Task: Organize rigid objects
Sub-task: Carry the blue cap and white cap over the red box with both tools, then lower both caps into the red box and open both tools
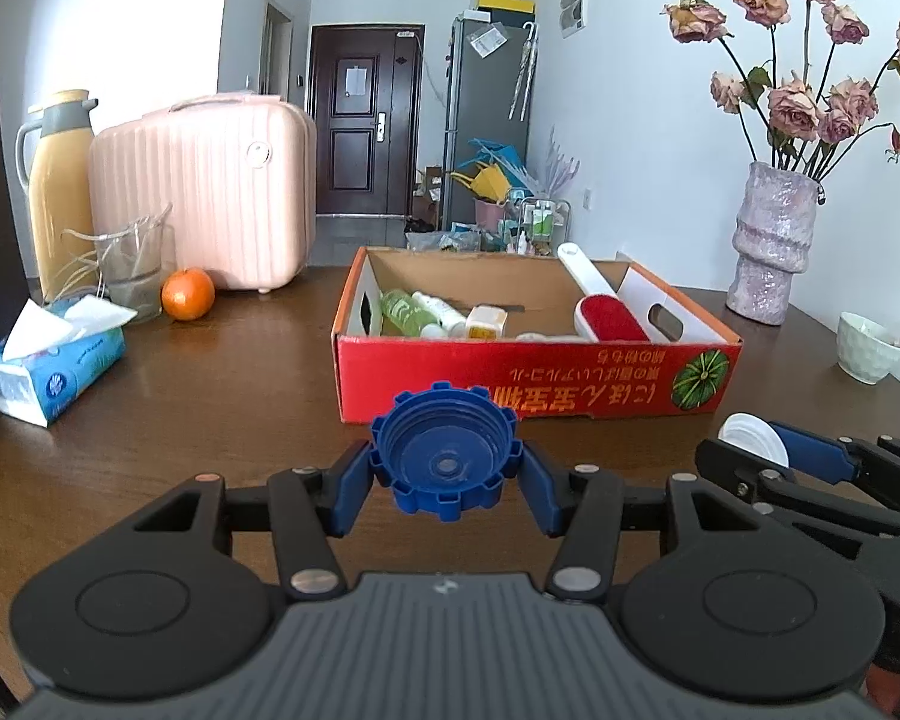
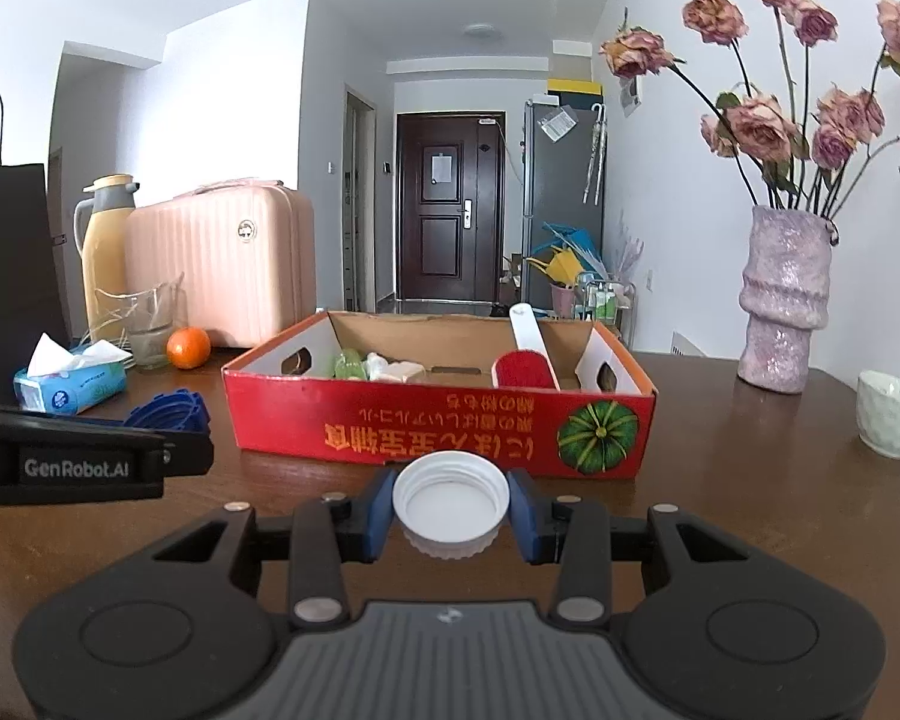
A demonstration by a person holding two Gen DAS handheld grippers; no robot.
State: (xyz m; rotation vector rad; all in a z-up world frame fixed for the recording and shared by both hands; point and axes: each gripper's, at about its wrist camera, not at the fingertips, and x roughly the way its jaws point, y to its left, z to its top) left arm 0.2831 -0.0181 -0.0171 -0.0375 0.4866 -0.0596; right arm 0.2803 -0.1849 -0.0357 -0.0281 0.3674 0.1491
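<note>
My left gripper [image 1: 447, 471] is shut on a blue notched screw cap [image 1: 447, 450], held above the table just in front of the red cardboard box [image 1: 534, 381]. My right gripper [image 2: 450, 507] is shut on a white screw cap [image 2: 450, 501], also just in front of the box [image 2: 438, 435]. The right gripper shows in the left wrist view [image 1: 768, 450] with its white cap [image 1: 750, 435]. The blue cap shows in the right wrist view [image 2: 171, 411]. The box holds a red lint brush [image 1: 606, 312], a green bottle [image 1: 405, 312], a white bottle and a small white jar.
On the brown table [image 1: 210, 396] stand a tissue pack [image 1: 51, 360], an orange [image 1: 187, 294], a glass jug [image 1: 132, 270], a yellow thermos [image 1: 60, 192], a pink case [image 1: 210, 192], a vase of dried roses [image 1: 771, 246] and a white cup [image 1: 867, 345].
</note>
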